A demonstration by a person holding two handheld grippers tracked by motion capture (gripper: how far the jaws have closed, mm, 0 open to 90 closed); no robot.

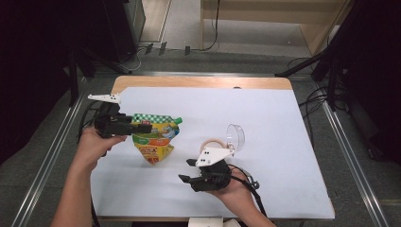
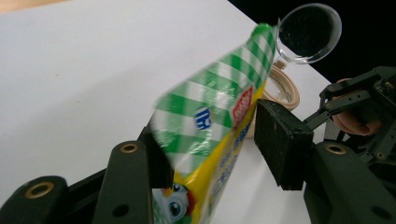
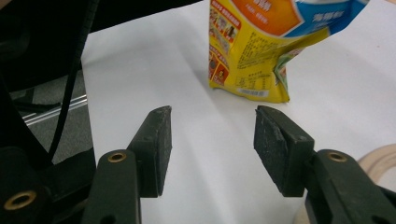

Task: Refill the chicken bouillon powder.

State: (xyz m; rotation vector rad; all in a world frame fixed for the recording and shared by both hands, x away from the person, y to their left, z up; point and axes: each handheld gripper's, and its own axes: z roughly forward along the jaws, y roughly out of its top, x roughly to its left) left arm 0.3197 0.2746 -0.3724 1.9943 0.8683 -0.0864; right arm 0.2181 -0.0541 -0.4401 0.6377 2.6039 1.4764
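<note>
Nearest the table's front edge, the right gripper [image 1: 189,171] rests low in the person's hand with its jaws standing apart and nothing between them, aimed across the white sheet toward the snack pouch [image 1: 153,139]; it looks parked there, waiting its turn. Just behind it lie a pale wooden ring [image 1: 213,143] and a clear plastic dome lid [image 1: 235,136], the lid standing on its edge against the ring, so it holds nothing and covers nothing. Further in toward the left edge, the pouch stands upright on its bottom corner, yellow below and green-checked along its sealed top; what it contains cannot be seen. The left gripper [image 1: 144,126] reaches in level from the left at that checked top. In the left gripper view the checked band [image 2: 210,112] runs between the jaws, lying against the left pad [image 2: 159,163] while the right pad [image 2: 275,142] stands clear of it, so the grip is loose, no clamp. The pouch leans as if it may tip once that support goes. The table's far edge [image 1: 203,81] shows bare wood.
</note>
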